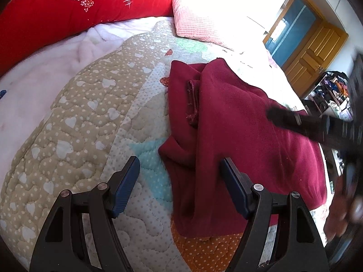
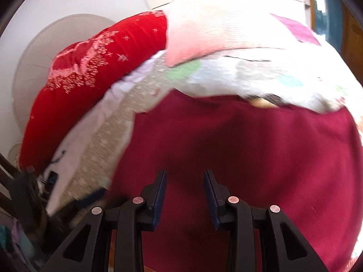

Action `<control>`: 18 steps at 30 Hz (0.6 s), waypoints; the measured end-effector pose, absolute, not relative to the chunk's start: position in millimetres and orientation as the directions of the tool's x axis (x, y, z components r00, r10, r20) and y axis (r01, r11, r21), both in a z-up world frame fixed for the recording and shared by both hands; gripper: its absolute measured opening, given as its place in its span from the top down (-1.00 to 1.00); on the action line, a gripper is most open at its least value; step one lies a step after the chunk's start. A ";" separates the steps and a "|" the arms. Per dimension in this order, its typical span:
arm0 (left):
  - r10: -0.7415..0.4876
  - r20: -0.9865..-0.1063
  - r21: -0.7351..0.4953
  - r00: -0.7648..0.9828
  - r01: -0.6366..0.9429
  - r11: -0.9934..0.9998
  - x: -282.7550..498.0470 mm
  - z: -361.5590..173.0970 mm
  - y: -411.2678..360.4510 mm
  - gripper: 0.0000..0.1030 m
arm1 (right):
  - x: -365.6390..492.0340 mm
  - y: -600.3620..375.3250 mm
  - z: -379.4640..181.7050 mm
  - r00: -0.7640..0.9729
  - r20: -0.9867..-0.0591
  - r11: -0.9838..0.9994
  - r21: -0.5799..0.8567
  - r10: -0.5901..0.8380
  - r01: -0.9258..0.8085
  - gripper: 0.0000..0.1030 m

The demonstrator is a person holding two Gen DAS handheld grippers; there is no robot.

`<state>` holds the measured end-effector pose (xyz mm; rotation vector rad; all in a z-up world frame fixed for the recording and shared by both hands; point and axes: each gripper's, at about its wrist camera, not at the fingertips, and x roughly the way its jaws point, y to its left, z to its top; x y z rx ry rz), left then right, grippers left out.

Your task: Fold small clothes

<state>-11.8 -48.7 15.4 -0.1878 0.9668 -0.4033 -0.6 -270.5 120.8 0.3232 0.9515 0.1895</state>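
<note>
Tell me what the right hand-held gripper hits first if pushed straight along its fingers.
Most likely the maroon garment: it fills the view ahead of the right hand-held gripper, whose jaws stand apart and empty. Blur leaves depth unclear.

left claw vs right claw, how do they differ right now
The left claw stands wide open; the right claw has a much narrower gap. The left claw straddles the maroon garment's edge, one finger over the heart-print quilt; the right claw is wholly over the garment. The right wrist view is blurred, the left wrist view sharp. Both hold nothing and have blue pads.
</note>
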 end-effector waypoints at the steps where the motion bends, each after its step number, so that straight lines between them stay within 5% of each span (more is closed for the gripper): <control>1: -0.416 -0.760 -0.334 0.500 0.249 0.909 -12.3 15.2 -48.5 -0.44 | 7.3 -264.3 123.6 0.558 -0.767 0.932 0.362 0.316 -0.031 0.31; 4: -0.420 -0.760 -0.337 0.496 0.251 0.907 -11.2 14.8 -48.0 -0.44 | 37.6 -242.1 130.6 0.534 -0.767 0.922 0.381 0.356 -0.067 0.10; 10: -0.436 -0.760 -0.358 0.481 0.250 0.900 -6.9 13.5 -45.4 -0.45 | 90.8 -210.1 111.1 0.442 -0.831 0.941 0.315 0.337 -0.125 0.10; 13: -0.444 -0.760 -0.370 0.473 0.246 0.896 -4.0 13.0 -44.7 -0.45 | 100.2 -200.1 106.8 0.483 -0.819 0.951 0.265 0.309 -0.159 0.40; 18: -0.454 -0.758 -0.384 0.468 0.243 0.891 -0.2 11.6 -42.8 -0.46 | 111.4 -192.8 91.9 0.465 -0.843 0.963 0.226 0.270 -0.149 0.53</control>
